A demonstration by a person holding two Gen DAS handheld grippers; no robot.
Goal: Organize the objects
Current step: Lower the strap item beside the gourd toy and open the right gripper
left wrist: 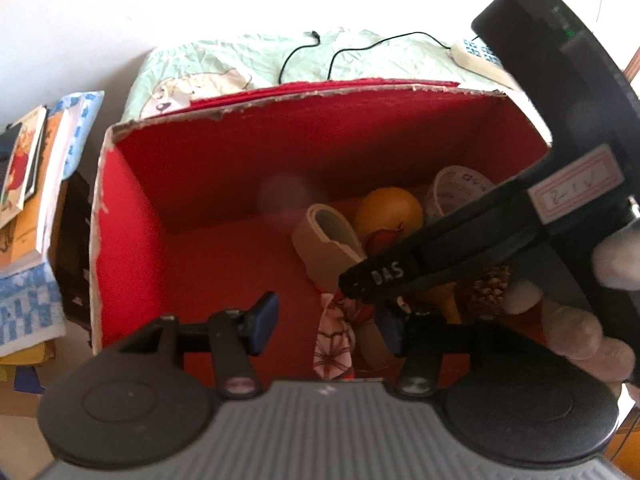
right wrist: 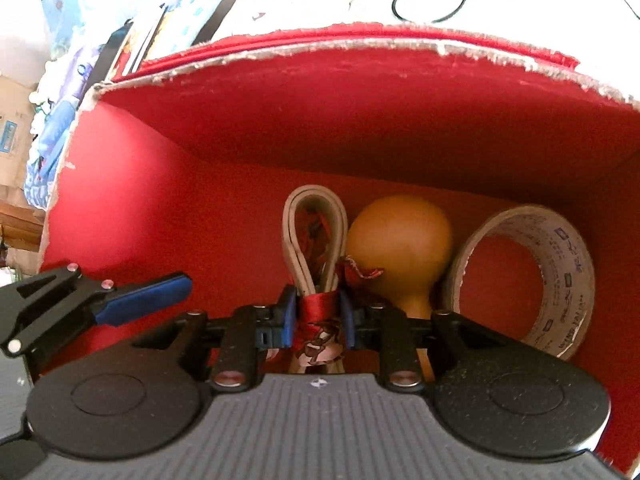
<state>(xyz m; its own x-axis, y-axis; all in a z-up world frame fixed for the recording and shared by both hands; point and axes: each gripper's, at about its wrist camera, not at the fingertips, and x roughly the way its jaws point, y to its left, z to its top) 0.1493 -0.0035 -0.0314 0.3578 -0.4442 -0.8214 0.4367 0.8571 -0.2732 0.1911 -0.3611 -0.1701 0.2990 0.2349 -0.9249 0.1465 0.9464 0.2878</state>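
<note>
A red cardboard box (left wrist: 224, 168) with torn edges stands open; it also fills the right wrist view (right wrist: 224, 216). Inside lie a folded beige belt (right wrist: 314, 236) tied with a red ribbon, an orange gourd (right wrist: 400, 240) and a roll of printed tape (right wrist: 528, 276). My right gripper (right wrist: 318, 318) is down in the box, shut on the belt's red-ribboned end (right wrist: 318, 304). My left gripper (left wrist: 326, 326) is open and empty over the box's near side, left of the right gripper's body (left wrist: 440, 256). The belt (left wrist: 328, 244) and gourd (left wrist: 388, 208) show there too.
A stack of books (left wrist: 32, 184) and blue patterned cloth lie left of the box. Behind it are a pale green sheet (left wrist: 248, 64), a black cable (left wrist: 360, 46) and a white device (left wrist: 476, 58). The box's left half is bare red floor.
</note>
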